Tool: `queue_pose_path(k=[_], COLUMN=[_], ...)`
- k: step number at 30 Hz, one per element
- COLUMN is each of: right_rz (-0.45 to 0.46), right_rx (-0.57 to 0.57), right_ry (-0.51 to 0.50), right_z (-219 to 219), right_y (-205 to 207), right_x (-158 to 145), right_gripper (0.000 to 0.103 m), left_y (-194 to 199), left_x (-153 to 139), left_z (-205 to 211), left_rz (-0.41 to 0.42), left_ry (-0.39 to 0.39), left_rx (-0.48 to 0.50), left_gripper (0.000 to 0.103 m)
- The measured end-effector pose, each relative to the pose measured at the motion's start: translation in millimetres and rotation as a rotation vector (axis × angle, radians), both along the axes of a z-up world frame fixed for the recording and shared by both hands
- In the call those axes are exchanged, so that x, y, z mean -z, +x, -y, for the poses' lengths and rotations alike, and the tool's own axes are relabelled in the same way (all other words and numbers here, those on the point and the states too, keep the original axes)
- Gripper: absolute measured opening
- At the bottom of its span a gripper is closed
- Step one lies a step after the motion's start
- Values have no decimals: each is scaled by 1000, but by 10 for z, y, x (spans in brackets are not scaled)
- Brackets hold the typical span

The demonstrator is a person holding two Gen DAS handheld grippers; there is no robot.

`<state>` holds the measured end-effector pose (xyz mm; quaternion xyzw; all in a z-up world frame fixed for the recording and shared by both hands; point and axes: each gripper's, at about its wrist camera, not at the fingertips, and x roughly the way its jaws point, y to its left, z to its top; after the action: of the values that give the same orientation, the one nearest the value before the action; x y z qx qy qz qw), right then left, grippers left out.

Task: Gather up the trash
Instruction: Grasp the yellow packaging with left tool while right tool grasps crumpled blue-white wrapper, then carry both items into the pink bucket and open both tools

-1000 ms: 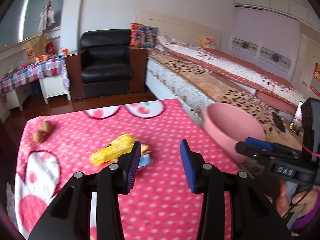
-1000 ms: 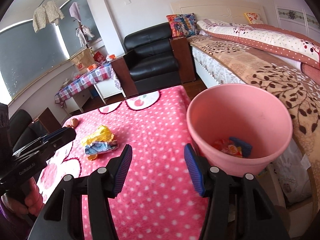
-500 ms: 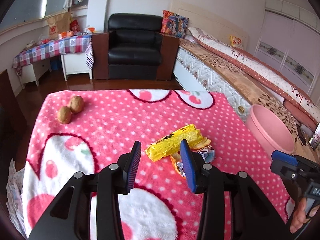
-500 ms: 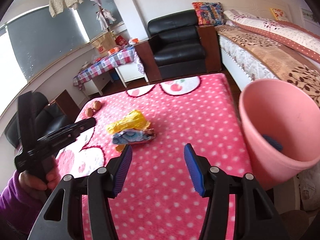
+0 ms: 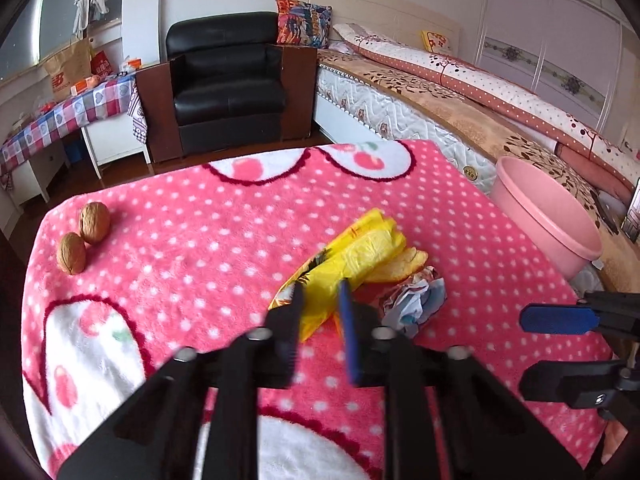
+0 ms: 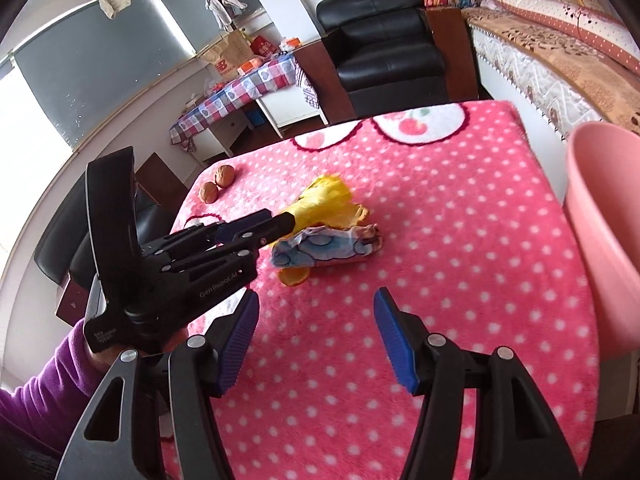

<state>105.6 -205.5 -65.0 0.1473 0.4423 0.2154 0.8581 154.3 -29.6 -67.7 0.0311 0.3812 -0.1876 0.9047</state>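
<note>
A yellow wrapper (image 5: 360, 248) lies on the pink dotted blanket (image 5: 200, 280), over an orange peel (image 5: 404, 264) and beside a crumpled blue-and-white wrapper (image 5: 416, 304). My left gripper (image 5: 321, 300) is closing, its jaws pinching the near end of the yellow wrapper. The right wrist view shows the left gripper (image 6: 280, 222) at the yellow wrapper (image 6: 324, 200), with the crumpled wrapper (image 6: 324, 246) just right of it. My right gripper (image 6: 316, 340) hovers nearer the front, jaws opening with only blanket between them. The pink bucket (image 6: 600, 208) stands off the table's right side.
Two walnuts (image 5: 94, 222) sit at the blanket's far left. A black armchair (image 5: 228, 84) and a checked side table (image 5: 68, 108) stand beyond the table, and a bed (image 5: 460, 92) runs along the right. A purple sleeve (image 6: 40, 384) holds the left gripper.
My left gripper came forward and down onto the yellow wrapper and its jaws narrowed around it. My right gripper swung left from the bucket toward the trash pile.
</note>
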Motion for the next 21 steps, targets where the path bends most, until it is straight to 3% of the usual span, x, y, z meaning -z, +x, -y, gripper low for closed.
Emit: queue_pose_path(k=[1, 12, 18, 19, 21], right_rz=[-8, -117, -146, -150, -156], right_rx=[1, 82, 165, 173, 181], right_ry=[6, 108, -14, -29, -42], right_z=[-19, -225, -418, -415, -352], right_y=[27, 406, 600, 597, 582], right_x=[13, 94, 167, 184, 242], right_gripper=[59, 65, 64, 60, 39], left_y=[-6, -254, -333, -346, -373], left_x=[-7, -212, -263, -267, -283], left_z=[-22, -356, -508, -519, -530], left_rz=[2, 12, 14, 12, 11], left_ry=[-9, -137, -171, -174, -181], left_rx=[-4, -95, -141, -144, -144], left_gripper=[4, 2, 2, 2, 2])
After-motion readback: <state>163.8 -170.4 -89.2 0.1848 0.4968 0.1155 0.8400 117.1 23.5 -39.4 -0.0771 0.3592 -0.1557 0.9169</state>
